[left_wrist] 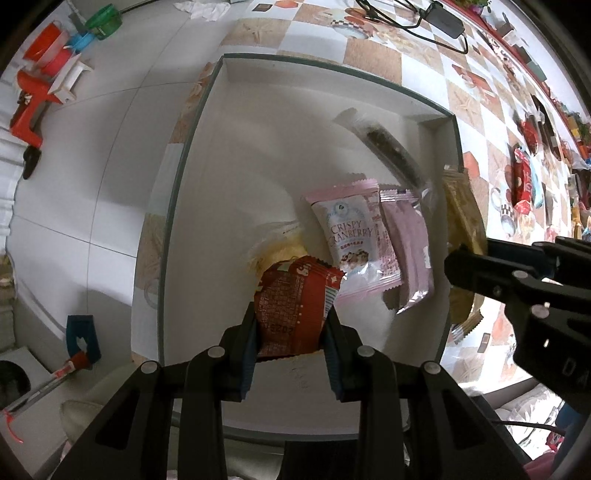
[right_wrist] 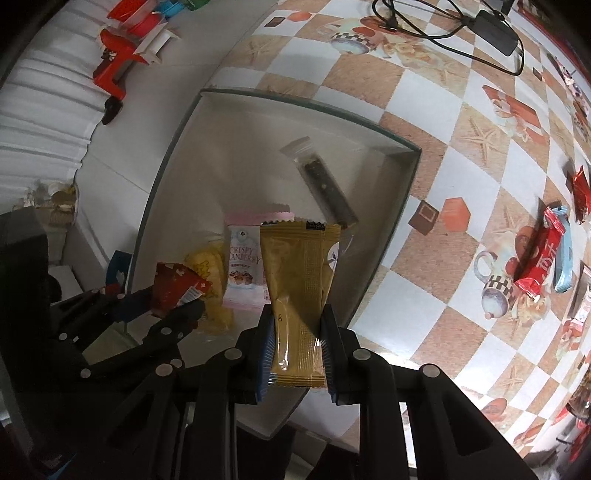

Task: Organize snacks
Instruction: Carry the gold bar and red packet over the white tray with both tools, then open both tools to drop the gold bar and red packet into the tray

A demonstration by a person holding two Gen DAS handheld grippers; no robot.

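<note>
A white open box sits on the checkered table. My left gripper is shut on a red snack packet and holds it above the box; it also shows in the right wrist view. My right gripper is shut on a mustard-yellow packet, held over the box's right edge; the packet also shows in the left wrist view. In the box lie a pink Crispy Cranberry packet, a second pink packet, a clear-wrapped dark bar and a yellow packet.
More snacks lie on the table at the right: a red packet, a light blue one and another red one. A black cable and adapter lie at the far side. Red tools lie on the white floor left.
</note>
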